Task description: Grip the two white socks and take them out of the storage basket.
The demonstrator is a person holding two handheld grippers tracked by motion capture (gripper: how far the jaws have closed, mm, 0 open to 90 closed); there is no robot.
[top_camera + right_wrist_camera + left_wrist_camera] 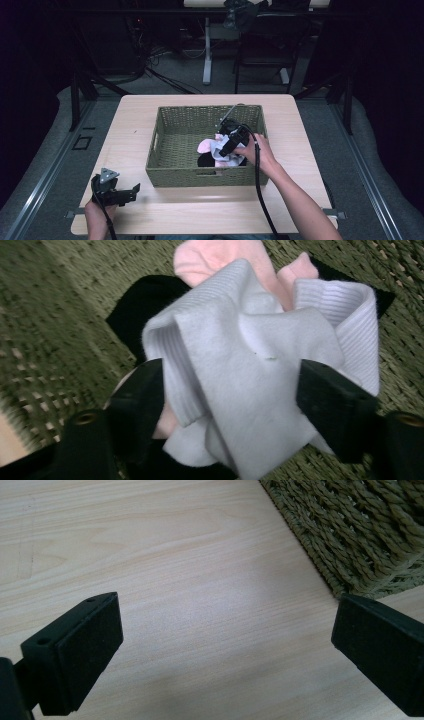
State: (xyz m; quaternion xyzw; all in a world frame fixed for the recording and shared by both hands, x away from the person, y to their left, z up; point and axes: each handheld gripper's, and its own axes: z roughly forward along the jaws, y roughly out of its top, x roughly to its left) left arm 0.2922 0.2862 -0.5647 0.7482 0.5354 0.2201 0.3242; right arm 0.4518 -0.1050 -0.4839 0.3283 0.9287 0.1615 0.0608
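Note:
A green woven basket (pixel 200 176) stands mid-table with a small heap of socks in its front right part. My right gripper (pixel 223 150) reaches down into it, and in the right gripper view (pixel 232 385) both black jaws press the sides of a bunched white sock (pixel 250 350). A pink sock (pixel 210 260) and a black sock (pixel 135 305) lie under and behind the white one. My left gripper (pixel 131 192) rests low at the table's front left, its jaws wide apart (pixel 225 630) over bare wood with nothing between them.
The basket's front left corner (pixel 360 530) sits just ahead and to the right of the left gripper. Light wooden tabletop (pixel 135 130) surrounds the basket. Behind the table are a dark chair (pixel 265 45), a table leg and cables on the floor.

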